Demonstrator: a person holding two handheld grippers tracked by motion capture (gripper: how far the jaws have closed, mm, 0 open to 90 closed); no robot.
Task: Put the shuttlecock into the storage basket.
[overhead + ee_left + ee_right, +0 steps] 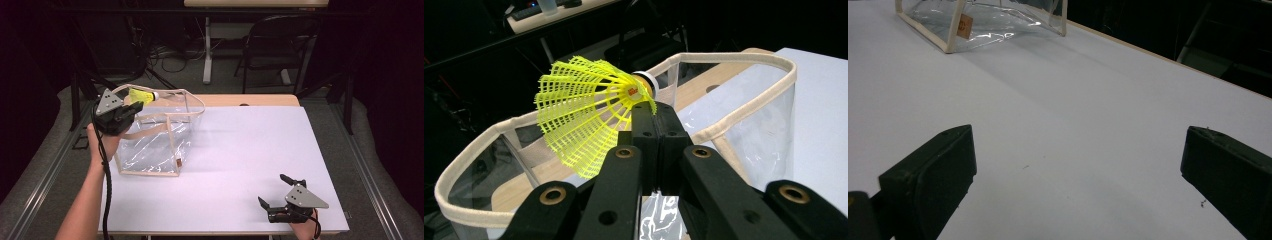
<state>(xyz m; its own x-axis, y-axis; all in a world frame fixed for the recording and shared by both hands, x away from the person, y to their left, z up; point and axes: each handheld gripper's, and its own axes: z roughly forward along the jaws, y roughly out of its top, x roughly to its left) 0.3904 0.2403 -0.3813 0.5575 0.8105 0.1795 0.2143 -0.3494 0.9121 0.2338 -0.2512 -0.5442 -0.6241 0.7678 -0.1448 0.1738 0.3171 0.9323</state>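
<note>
At the near edge of the white table top [240, 150], the right gripper [272, 192] rests with its jaws wide apart, holding nothing. Farther away, at the left, the left gripper [134, 111] has its jaws pressed together on the yellow plastic shuttlecock [589, 112]. The shuttlecock is just above the open rim of the clear plastic bag with beige trim [155, 145].
</note>
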